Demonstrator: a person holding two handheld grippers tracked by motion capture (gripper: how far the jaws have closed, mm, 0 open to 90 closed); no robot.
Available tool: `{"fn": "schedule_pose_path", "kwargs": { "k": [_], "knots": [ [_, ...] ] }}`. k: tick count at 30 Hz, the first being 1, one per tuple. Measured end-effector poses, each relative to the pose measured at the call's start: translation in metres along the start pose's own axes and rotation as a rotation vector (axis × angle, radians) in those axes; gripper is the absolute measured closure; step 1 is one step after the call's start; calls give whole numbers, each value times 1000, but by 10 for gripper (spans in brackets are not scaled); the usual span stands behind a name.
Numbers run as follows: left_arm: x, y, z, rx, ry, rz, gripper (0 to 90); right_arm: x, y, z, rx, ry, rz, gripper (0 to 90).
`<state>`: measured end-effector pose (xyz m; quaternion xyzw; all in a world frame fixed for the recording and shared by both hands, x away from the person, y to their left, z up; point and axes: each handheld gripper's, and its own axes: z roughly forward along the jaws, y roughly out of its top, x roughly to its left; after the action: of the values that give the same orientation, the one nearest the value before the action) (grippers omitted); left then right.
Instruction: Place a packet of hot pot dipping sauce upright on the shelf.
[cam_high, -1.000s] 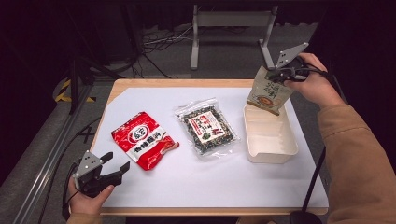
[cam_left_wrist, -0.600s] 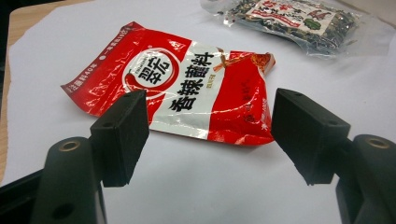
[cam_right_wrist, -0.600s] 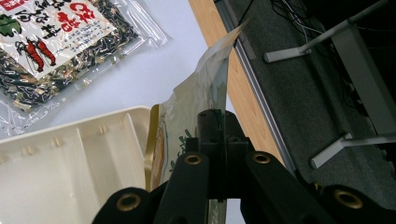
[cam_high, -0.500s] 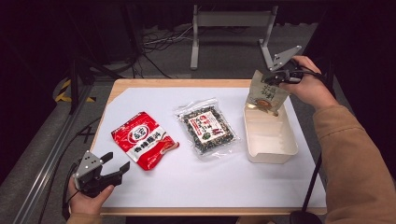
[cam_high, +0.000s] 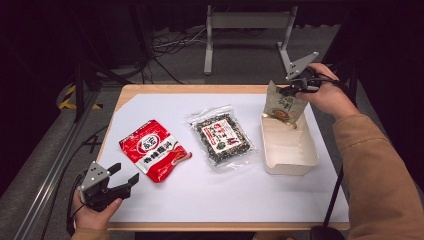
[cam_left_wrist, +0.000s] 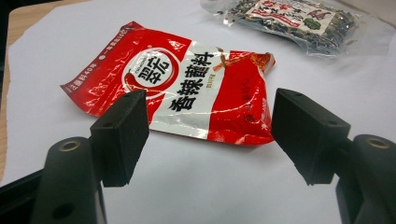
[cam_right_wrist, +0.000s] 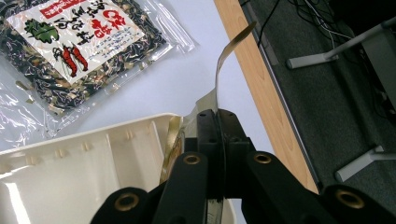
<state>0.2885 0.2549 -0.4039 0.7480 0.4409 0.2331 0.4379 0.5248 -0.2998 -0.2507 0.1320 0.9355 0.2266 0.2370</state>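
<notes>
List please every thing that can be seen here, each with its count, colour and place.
red packet: 1, red and white, flat on the sheet, left part
clear packet: 1, clear with dark contents, flat, middle
tray: 1, cream, right part
tan pouch: 1, tan, held upright at the tray's far end
sheet: 1, white, covering the table
left gripper: 1, black, near left corner, open
right gripper: 1, black, shut on the pouch top

Beige foil pouch (cam_high: 284, 104) w/ printed label hangs upright, top edge pinched, bottom corner dipping into far end of cream rectangular plastic tray (cam_high: 295, 165) at table's right.
</notes>
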Motion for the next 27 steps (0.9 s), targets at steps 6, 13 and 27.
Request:
{"fn": "schedule_pose_path", "kwargs": {
  "k": [6,13,27],
  "knots": [
    [0,0,-1,-1,-3,-7,285,-1,-1,1,17,-15,9,890],
    [0,0,0,-1,-3,-7,285,-4,-3,-1,55,-41,16,891],
    [0,-1,1,7,4,-9,284,-10,-8,-15,70,-161,-137,897]
  ]
}}
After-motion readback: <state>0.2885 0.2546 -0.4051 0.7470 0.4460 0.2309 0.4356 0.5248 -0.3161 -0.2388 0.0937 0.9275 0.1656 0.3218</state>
